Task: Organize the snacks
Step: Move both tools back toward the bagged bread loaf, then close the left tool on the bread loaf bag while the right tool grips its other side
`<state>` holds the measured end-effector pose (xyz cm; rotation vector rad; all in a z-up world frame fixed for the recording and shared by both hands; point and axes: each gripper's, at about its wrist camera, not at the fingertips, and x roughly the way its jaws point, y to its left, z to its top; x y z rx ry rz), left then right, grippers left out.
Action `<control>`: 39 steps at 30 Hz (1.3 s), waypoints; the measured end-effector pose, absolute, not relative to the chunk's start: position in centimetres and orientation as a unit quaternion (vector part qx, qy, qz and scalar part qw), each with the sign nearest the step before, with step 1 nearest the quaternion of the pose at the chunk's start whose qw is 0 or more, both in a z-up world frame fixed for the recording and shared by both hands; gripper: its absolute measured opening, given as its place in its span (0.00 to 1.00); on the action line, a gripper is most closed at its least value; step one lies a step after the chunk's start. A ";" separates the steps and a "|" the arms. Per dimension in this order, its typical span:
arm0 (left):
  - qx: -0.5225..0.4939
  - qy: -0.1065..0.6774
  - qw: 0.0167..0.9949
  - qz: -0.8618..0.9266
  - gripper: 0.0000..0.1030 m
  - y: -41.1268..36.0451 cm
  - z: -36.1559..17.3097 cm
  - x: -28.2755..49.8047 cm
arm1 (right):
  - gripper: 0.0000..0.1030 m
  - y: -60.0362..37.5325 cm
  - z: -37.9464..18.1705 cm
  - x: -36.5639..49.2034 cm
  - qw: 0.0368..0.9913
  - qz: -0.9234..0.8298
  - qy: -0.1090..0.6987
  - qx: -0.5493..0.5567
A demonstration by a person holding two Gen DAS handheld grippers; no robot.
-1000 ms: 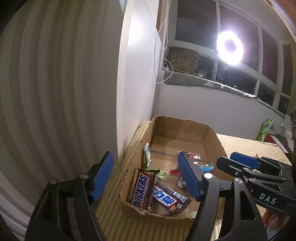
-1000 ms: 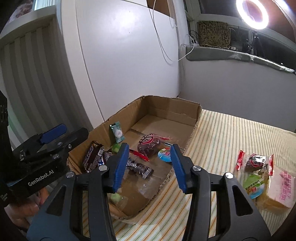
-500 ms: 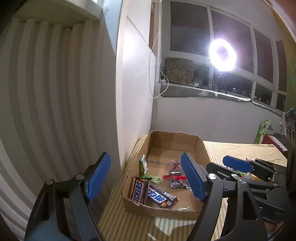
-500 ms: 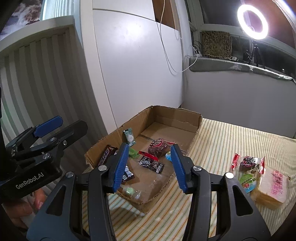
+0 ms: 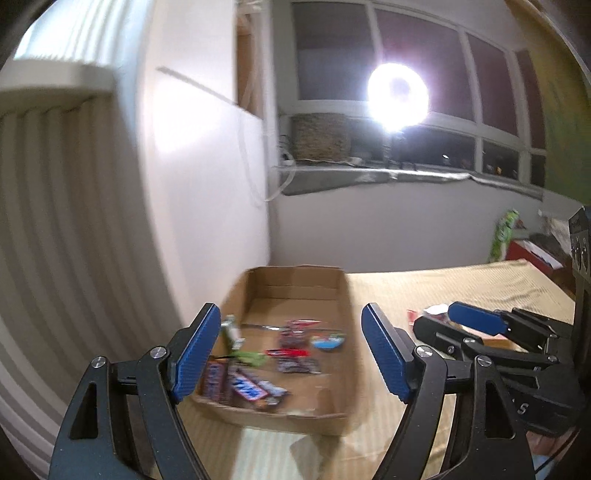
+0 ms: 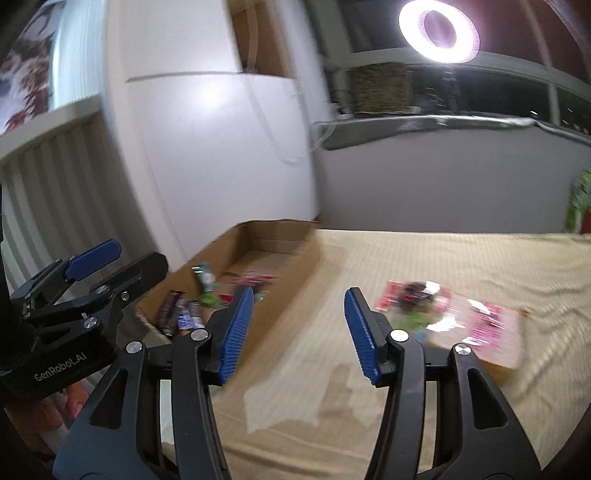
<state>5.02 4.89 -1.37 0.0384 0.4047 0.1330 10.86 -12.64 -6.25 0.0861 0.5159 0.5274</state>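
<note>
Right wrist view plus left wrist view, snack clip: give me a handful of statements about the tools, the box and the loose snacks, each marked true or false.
1. Both tools are open and hold nothing. True: the left tool and the right tool each show a bare gap between their pads.
2. The cardboard box is empty. False: it holds several wrapped snacks, among them a blue candy bar.
3. Some snacks lie on the striped cloth outside the box. True: a pile with a pink packet lies to the right of the box.
4. The right tool is shut on the pink packet. False: it is open and holds nothing.
5. The ring light is off. False: it glows brightly.
</note>
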 end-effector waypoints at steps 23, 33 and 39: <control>0.079 0.260 0.961 -0.057 0.76 -8.0 -5.2 9.5 | 0.53 -27.7 -10.0 10.7 0.945 0.127 0.279 0.116; 0.015 0.332 0.934 -0.131 0.76 -8.0 -7.4 10.5 | 0.58 -28.0 -10.8 11.6 0.942 0.118 0.292 0.113; -0.031 0.406 0.895 -0.182 0.76 -9.2 -11.3 13.0 | 0.69 -28.4 -12.1 14.1 0.932 0.114 0.323 0.115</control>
